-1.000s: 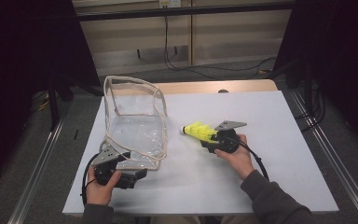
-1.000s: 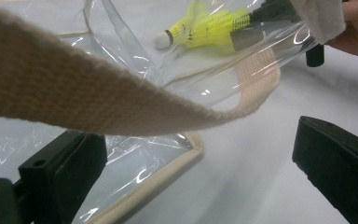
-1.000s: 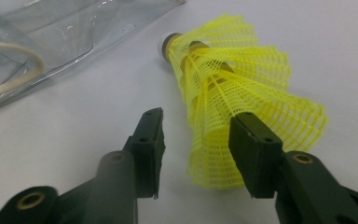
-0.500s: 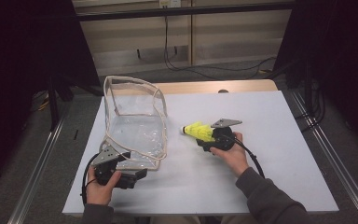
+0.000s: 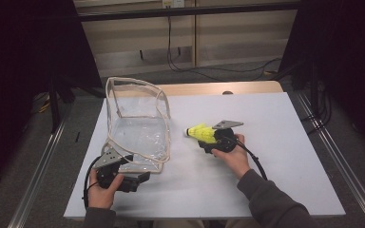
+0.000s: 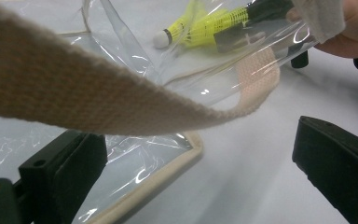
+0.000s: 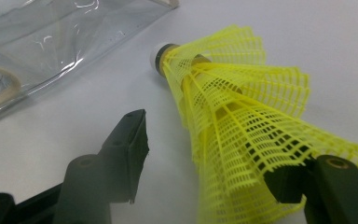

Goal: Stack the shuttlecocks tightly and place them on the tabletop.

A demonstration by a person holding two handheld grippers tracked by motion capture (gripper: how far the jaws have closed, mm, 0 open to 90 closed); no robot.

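A clear plastic bag (image 5: 140, 128) with cream fabric trim stood open on the white table (image 5: 285, 123), and everything else lay around it. Just beside its near left corner, the left gripper (image 5: 140, 179) rested low on the table in the person's left hand (image 5: 102, 187); in the left gripper view its two black jaws stood wide apart with nothing between them, one jaw under the bag's trimmed bottom edge (image 6: 168, 177) and the other on bare table. A cream strap (image 6: 74, 93) of the bag crossed that view so close to the lens that it was blurred, hiding much of the bag behind it. To the right of the bag, and apart from it, the right gripper (image 5: 204, 137) carried a yellow shuttlecock (image 5: 200, 132) with its white cork tip pointing toward the bag's side wall. In the right gripper view one jaw sat inside the mesh skirt (image 7: 242, 130) while the other stood clear to the left, so the jaws were parted and the shuttlecock hung on one jaw; how the hidden jaw gripped the mesh could not be made out. The person's right hand (image 5: 230, 152) covered most of the gripper body from above.
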